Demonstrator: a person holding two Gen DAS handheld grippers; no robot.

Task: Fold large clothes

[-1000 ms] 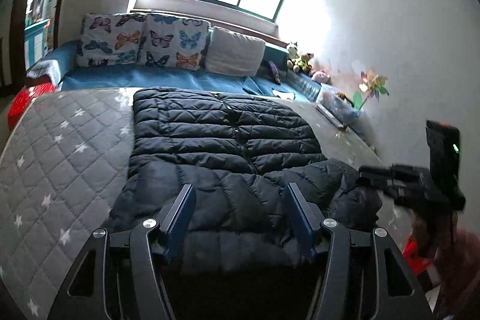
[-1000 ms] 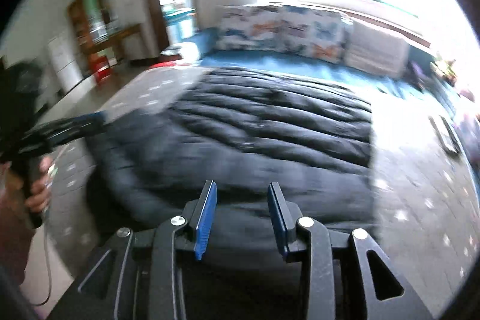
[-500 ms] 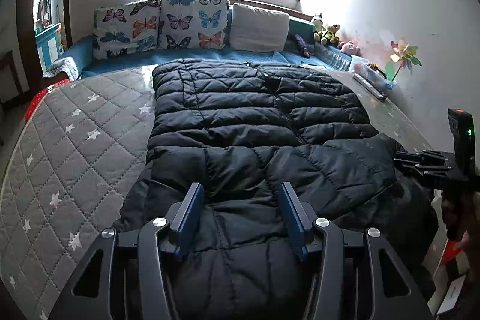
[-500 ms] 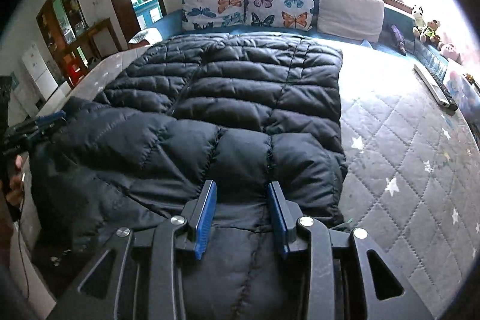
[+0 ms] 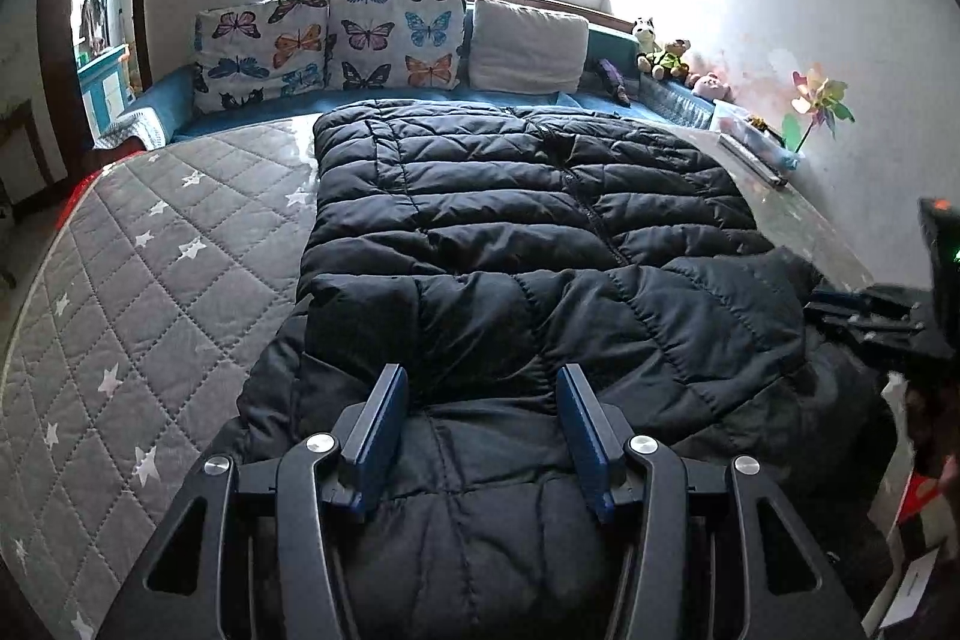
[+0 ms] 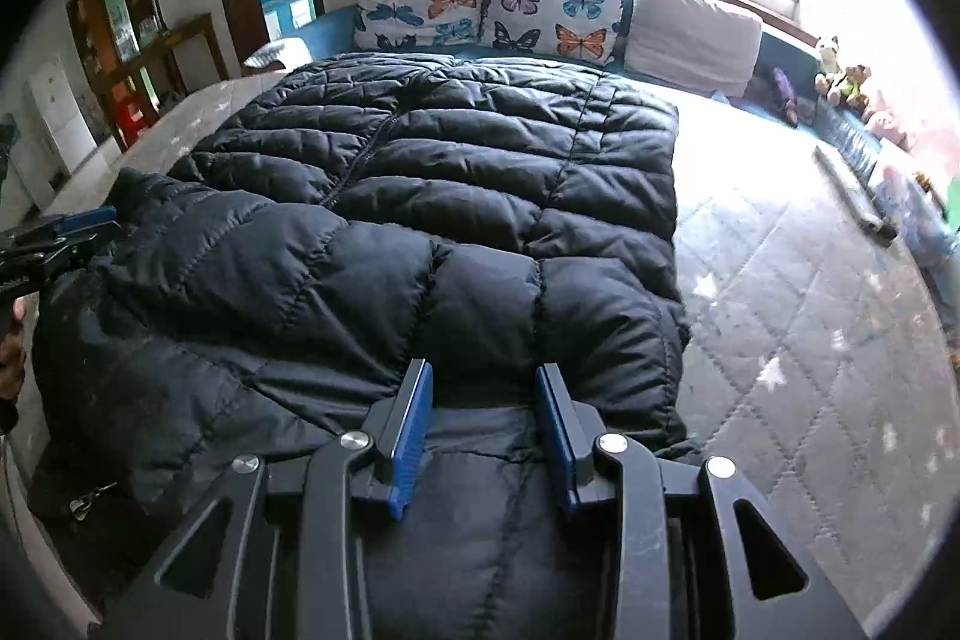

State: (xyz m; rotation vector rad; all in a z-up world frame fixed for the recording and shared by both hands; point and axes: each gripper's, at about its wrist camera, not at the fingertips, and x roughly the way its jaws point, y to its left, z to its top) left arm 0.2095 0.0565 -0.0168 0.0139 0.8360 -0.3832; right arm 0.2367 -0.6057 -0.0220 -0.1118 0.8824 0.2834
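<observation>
Lowering both grippers, I bring the near end of the jacket (image 5: 516, 244) down onto its own body; a second ago that fold hung higher and blurred, and now it lies as a puffy band across the lower middle of both frames, over the rest of the jacket, which runs up the frame toward the butterfly pillows (image 5: 330, 40). The jacket sits on the grey starred mattress (image 5: 150, 280), which shows bare at left in the left view and at right in the right view. My left gripper (image 5: 480, 403) has narrowed a little over the past second, and its blue pads now bracket a hump of quilted fabric; I cannot tell whether they truly pinch it or only rest over it. My right gripper (image 6: 483, 400) keeps the same narrower gap, with fabric bulging between the pads, and here too the grip itself is unclear. I judge the first lengthwise fold is landed, so what follows is likely letting go and squaring the edge, since the slippery puffed layers could slide askew.
</observation>
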